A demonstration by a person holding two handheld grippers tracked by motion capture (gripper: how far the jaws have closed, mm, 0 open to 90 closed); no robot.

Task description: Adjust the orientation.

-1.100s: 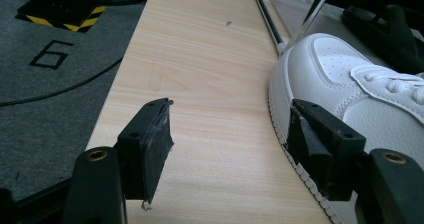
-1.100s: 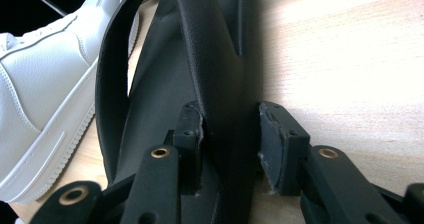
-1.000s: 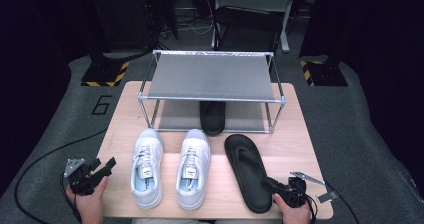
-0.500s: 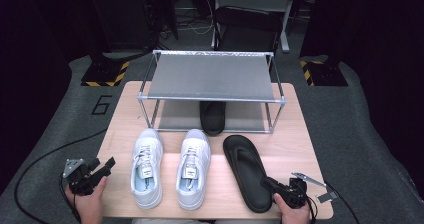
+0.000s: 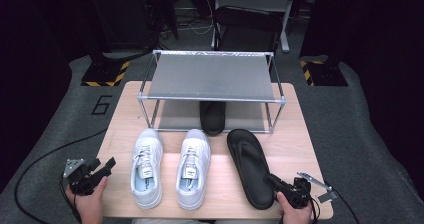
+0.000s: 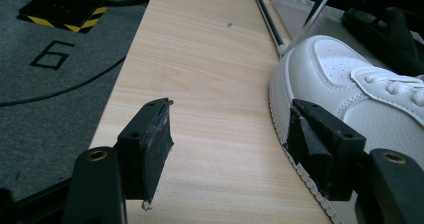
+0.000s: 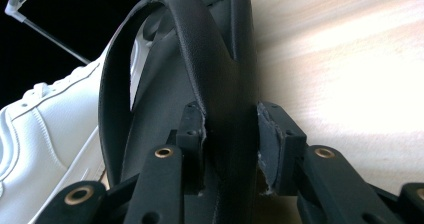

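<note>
Resting at the tabletop's (image 5: 120,114) seven o'clock corner, the left claw (image 5: 102,168) gapes wide on nothing, just beside a white sneaker (image 5: 146,166). Toward five o'clock, the right claw (image 5: 272,181) pinches the heel edge of the black flip-flop (image 5: 248,161), which lies flat beside a second sneaker (image 5: 194,166).

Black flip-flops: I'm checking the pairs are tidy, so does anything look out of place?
Yes. One black flip-flop lies under the shoe rack, while its mate lies out on the table beside the white sneakers, angled, its heel clamped in the right hand-held gripper. The pair is split.
</note>
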